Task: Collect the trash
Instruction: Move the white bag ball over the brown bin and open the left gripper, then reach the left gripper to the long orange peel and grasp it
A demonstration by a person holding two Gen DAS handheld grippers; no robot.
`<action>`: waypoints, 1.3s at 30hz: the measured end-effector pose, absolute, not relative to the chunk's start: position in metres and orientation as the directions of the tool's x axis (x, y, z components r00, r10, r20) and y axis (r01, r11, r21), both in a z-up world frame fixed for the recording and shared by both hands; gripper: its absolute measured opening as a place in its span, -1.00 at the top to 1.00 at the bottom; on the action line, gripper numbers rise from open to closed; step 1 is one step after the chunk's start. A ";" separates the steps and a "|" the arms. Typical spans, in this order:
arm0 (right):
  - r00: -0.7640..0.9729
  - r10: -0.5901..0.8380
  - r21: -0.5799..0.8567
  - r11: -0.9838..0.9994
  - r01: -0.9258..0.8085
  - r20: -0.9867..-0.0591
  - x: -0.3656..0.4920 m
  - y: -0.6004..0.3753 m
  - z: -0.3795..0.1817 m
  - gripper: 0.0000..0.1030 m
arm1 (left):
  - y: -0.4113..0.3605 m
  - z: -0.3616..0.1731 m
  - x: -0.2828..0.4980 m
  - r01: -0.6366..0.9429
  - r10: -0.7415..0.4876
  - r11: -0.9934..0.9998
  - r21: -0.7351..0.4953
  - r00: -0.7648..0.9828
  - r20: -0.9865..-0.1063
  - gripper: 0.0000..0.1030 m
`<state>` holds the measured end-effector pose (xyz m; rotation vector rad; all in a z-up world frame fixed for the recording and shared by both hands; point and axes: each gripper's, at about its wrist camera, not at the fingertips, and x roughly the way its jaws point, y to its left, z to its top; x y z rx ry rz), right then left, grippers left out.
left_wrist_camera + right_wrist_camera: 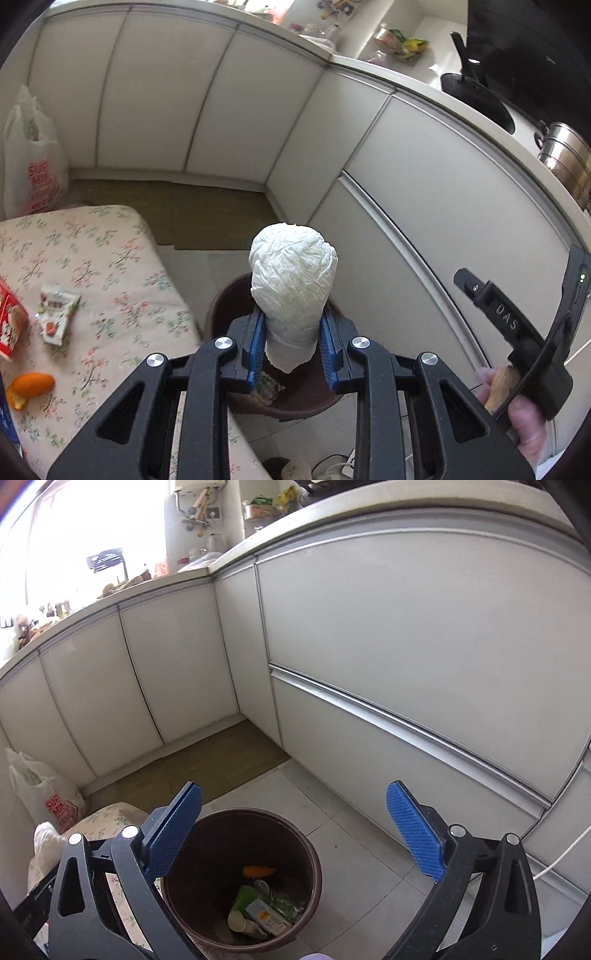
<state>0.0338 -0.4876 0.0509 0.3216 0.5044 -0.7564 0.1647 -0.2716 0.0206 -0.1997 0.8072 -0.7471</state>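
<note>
Left gripper (291, 347) was clamped on a crumpled paper wad (293, 280), blue pads pinching its lower end, most of the wad sticking out past the fingertips. The wad sat directly over the brown bin (236, 295), which stood on the tiled floor just beside the floral worktop (122, 266).

Step in hand, as I read it: drop the wad in. To do it well, keep the wad centred over the bin mouth, tip it down a bit, then open fully. The paper looked light and could cling to a pad, so a clean wide release beats a slow one.

Right gripper (293, 830) was wide open, held nothing, and hovered over the same bin (314, 853). Inside: orange peel (259, 871), a paper cup (237, 920), cartons or wrappers.

Left on the worktop: a strawberry wrapper (55, 314), peel (31, 384), a red pack (11, 328) at the frame edge. All near the bin.

In the way: mostly the right gripper crowding the bin mouth; the worktop edge touched or nearly touched the rim. A white shopping bag (31, 155) stood by the cabinets (207, 103), well apart.
</note>
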 end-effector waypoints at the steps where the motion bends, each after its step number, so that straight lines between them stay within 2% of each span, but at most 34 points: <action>1: 0.609 -0.562 0.102 0.683 0.724 -0.559 0.032 -0.494 0.049 -0.86 | -0.285 0.022 0.168 0.540 -0.676 0.726 -0.426 0.446 -0.587 0.45; 6: 0.570 -0.552 0.092 0.665 0.741 -0.609 0.027 -0.511 0.038 -0.86 | -0.338 0.016 0.179 0.570 -0.654 0.729 -0.380 0.416 -0.631 0.39; 8: 0.556 -0.556 0.079 0.660 0.747 -0.618 0.027 -0.513 0.035 -0.86 | -0.352 0.008 0.184 0.572 -0.651 0.726 -0.383 0.391 -0.651 0.27; 10: 0.546 -0.551 0.068 0.662 0.747 -0.632 0.028 -0.515 0.031 -0.86 | -0.359 0.000 0.188 0.572 -0.648 0.723 -0.387 0.367 -0.667 0.03; 12: 0.540 -0.544 0.072 0.658 0.749 -0.642 0.028 -0.518 0.028 -0.86 | -0.361 -0.005 0.190 0.570 -0.635 0.731 -0.376 0.367 -0.679 -0.08; 21: 0.543 -0.525 0.082 0.666 0.742 -0.655 0.029 -0.515 0.026 -0.86 | -0.348 -0.011 0.183 0.543 -0.572 0.779 -0.313 0.412 -0.709 -0.33; 27: 0.558 -0.454 0.086 0.718 0.690 -0.695 0.048 -0.498 0.019 -0.86 | -0.309 -0.034 0.171 0.500 -0.469 0.836 -0.226 0.438 -0.767 -0.58; 33: 0.576 -0.347 0.080 0.805 0.588 -0.740 0.077 -0.462 0.009 -0.86 | -0.237 -0.071 0.146 0.433 -0.327 0.893 -0.122 0.440 -0.836 -0.58; 39: 0.560 -0.289 0.002 0.888 0.460 -0.776 0.108 -0.400 -0.007 -0.86 | -0.151 -0.094 0.136 0.353 -0.209 0.934 -0.044 0.442 -0.872 -0.58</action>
